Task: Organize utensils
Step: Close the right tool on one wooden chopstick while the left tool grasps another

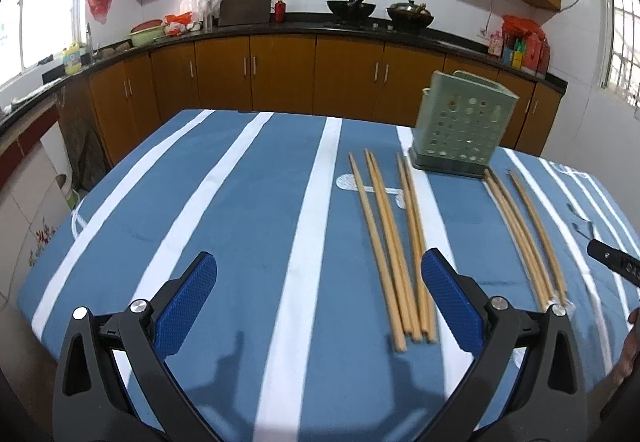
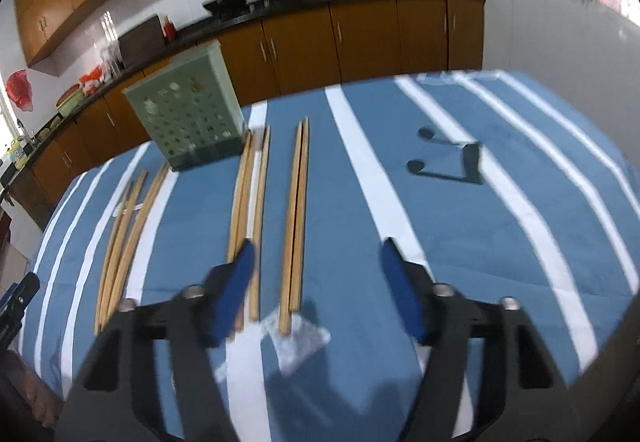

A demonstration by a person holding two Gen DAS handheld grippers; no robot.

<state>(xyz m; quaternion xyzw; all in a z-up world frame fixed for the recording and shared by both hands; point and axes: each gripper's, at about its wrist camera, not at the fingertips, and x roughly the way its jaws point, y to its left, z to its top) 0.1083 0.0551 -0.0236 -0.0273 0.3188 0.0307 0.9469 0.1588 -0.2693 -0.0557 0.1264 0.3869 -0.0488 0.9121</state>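
Several wooden chopsticks lie in groups on the blue-and-white striped tablecloth (image 1: 240, 201). One group (image 1: 394, 242) lies just left of my left gripper's right finger; another group (image 1: 528, 238) lies further right. A green perforated utensil holder (image 1: 460, 125) stands upright behind them, also in the right wrist view (image 2: 188, 109). My left gripper (image 1: 318, 270) is open and empty above the cloth. My right gripper (image 2: 316, 258) is open and empty; a chopstick pair (image 2: 296, 217) lies between its fingers, a second group (image 2: 250, 193) by its left finger, a third group (image 2: 128, 234) at the left.
A small clear plastic bag (image 2: 298, 342) lies under the near ends of the chopstick pair. The table edge drops off beyond the holder toward wooden kitchen cabinets (image 1: 280, 77). The other gripper's tip (image 1: 616, 266) shows at the right edge.
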